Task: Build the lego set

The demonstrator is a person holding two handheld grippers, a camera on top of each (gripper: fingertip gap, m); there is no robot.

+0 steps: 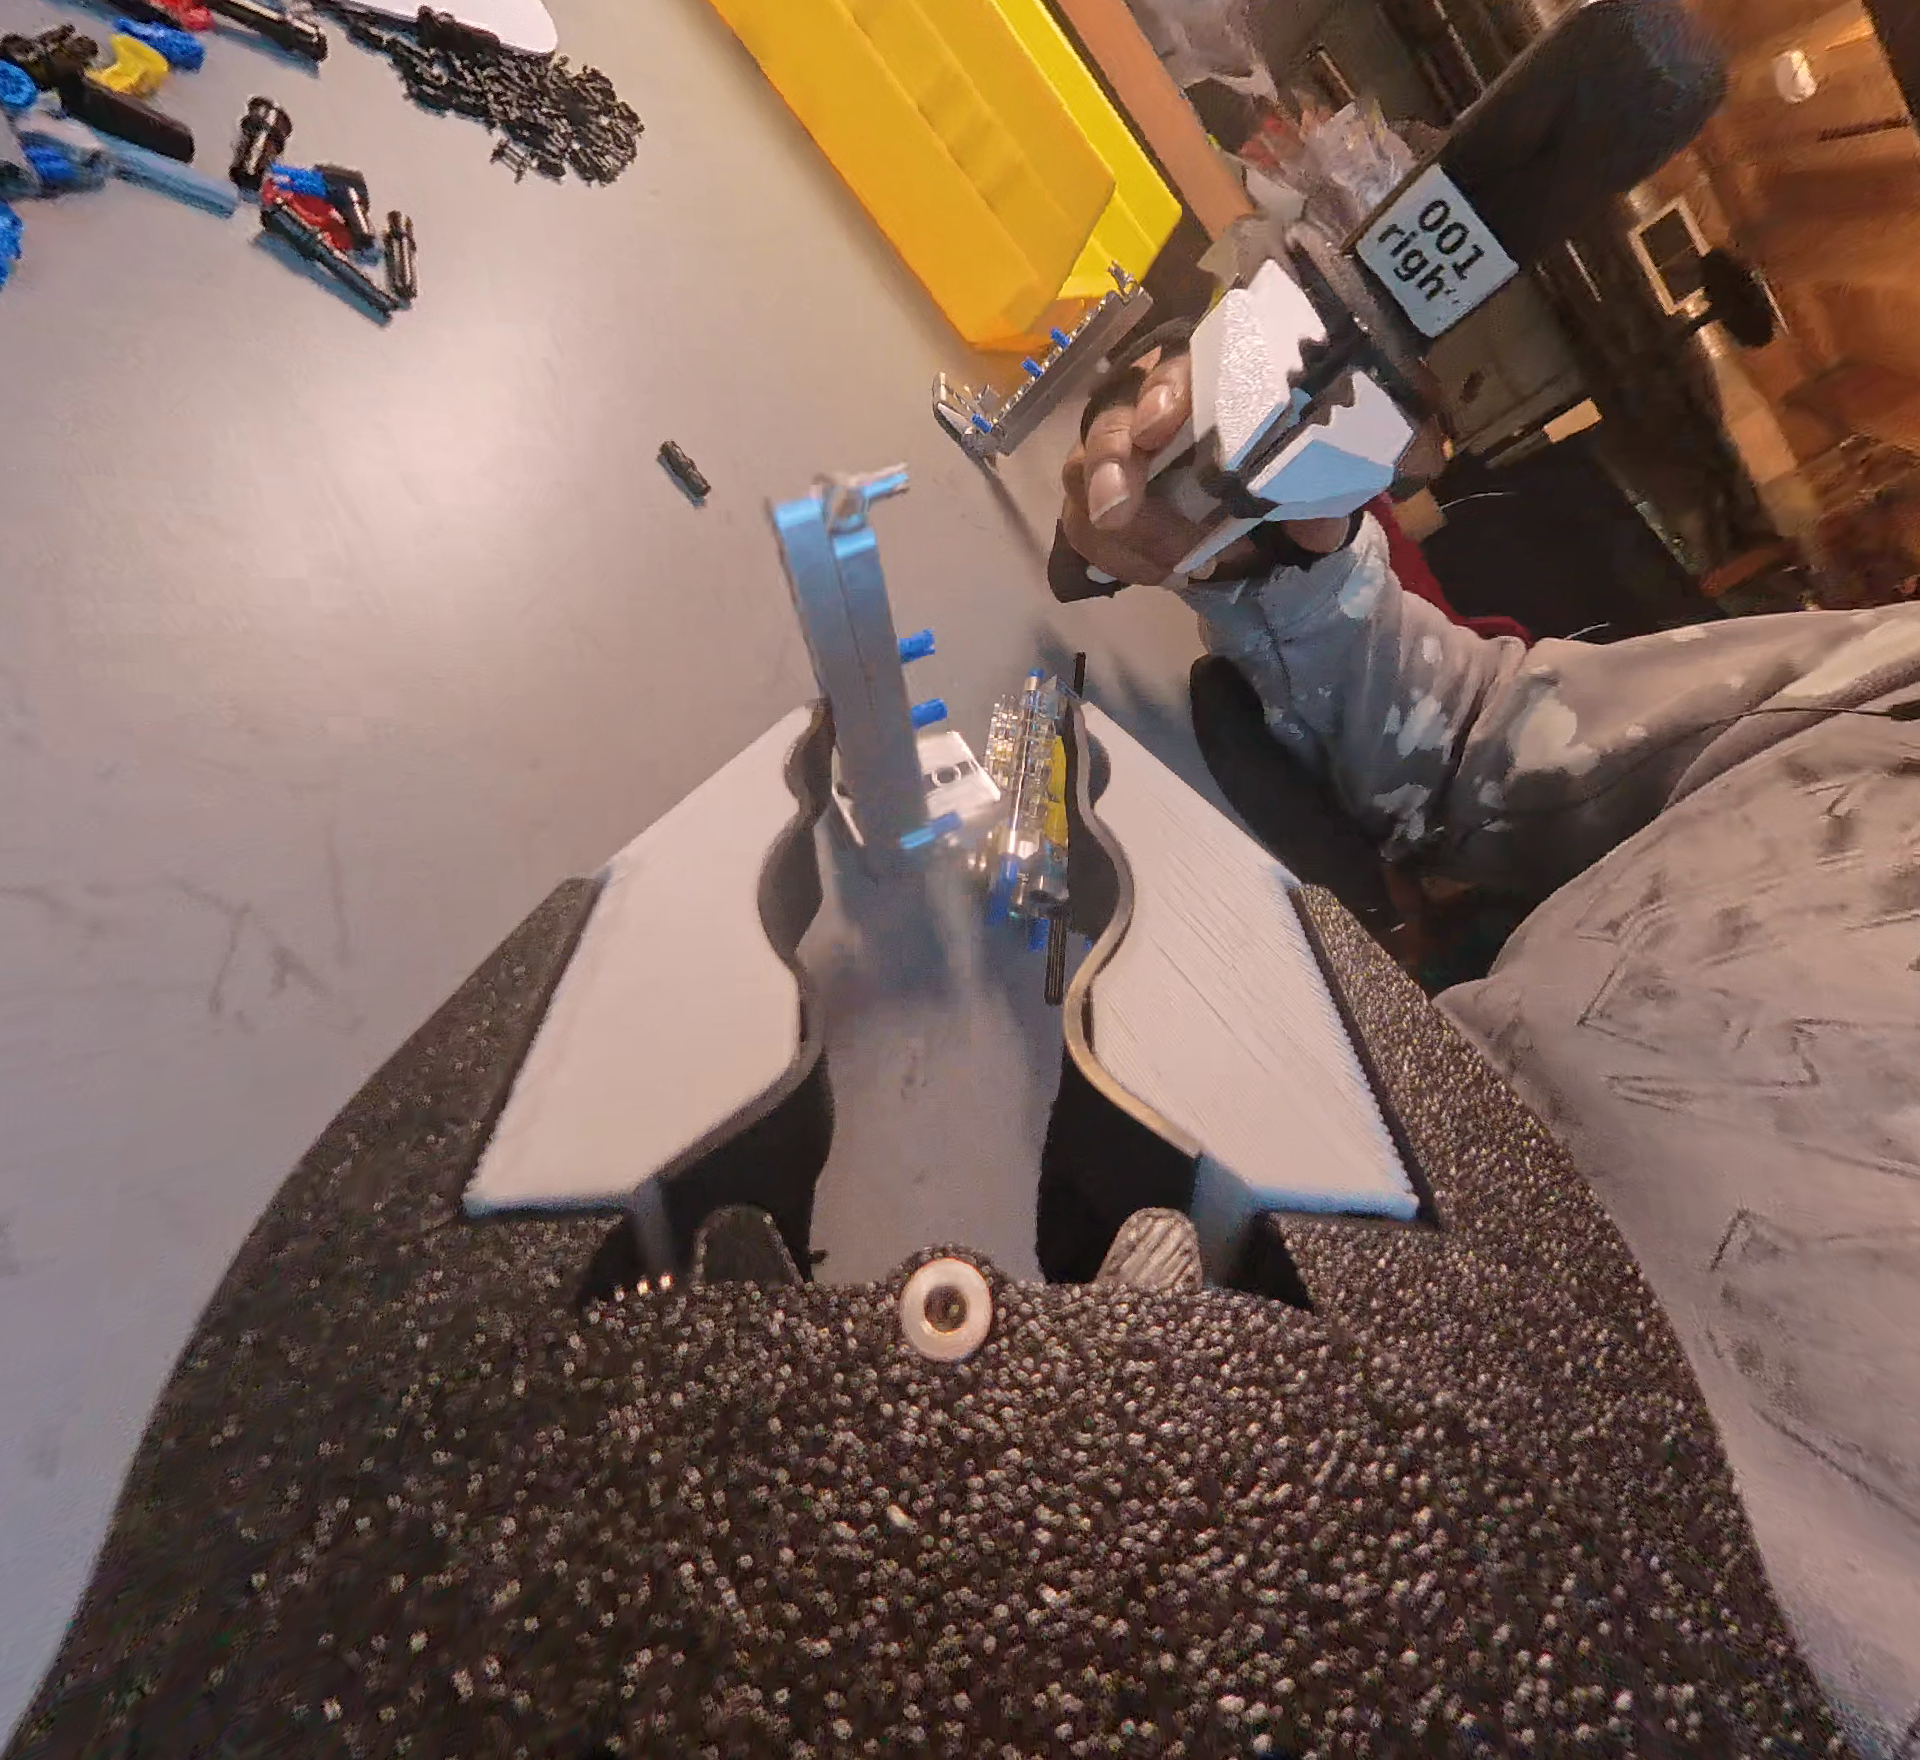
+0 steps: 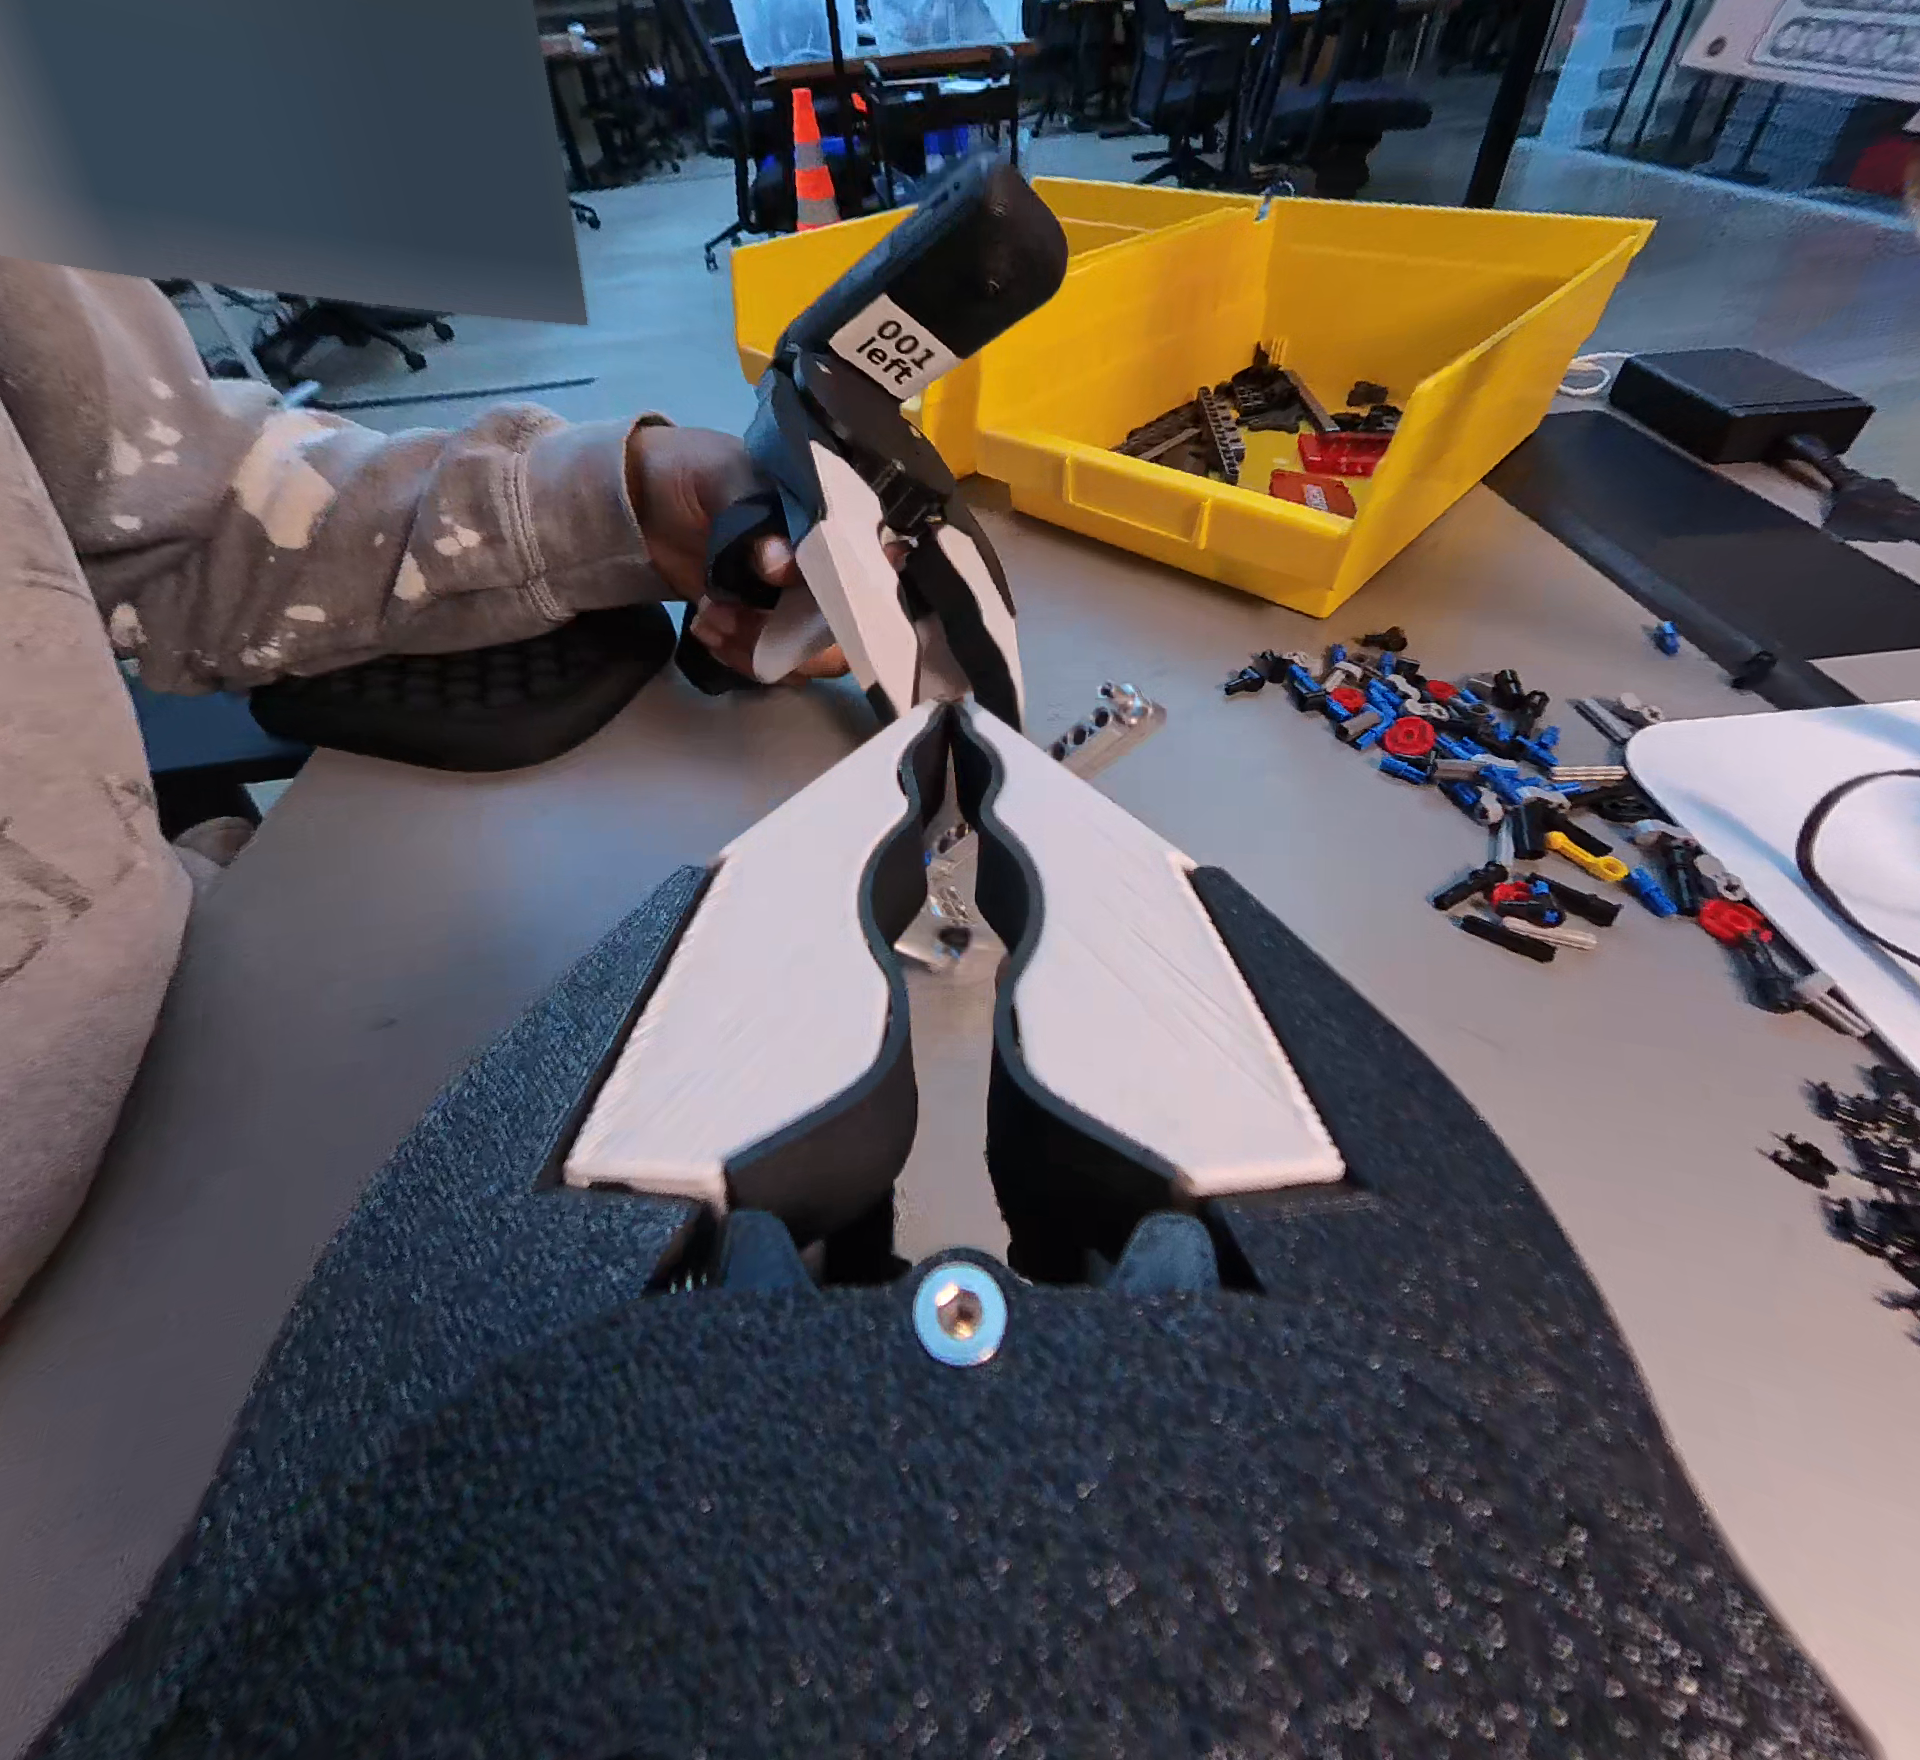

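Grey tabletop [image 2: 1299, 879] bearing a yellow plastic bin [image 2: 1330, 380] partly filled with dark and red parts, plus a scatter of small blue, black and red connector pieces [image 2: 1455, 754]. Left gripper [image 1: 940, 775] spread open around an upright grey perforated beam with blue pins [image 1: 857, 661], beside a small clear-and-yellow assembly [image 1: 1029, 806]. Right gripper [image 2: 951, 723] pinched nearly closed, tips meeting above a flat grey perforated beam [image 2: 1101, 734]; grip on anything unclear.

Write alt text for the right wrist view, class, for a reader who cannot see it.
The right tool, nearly shut, points at a grey holed beam on a grey table, meeting the hand-held left tool. Beyond: yellow bins and scattered small building parts.
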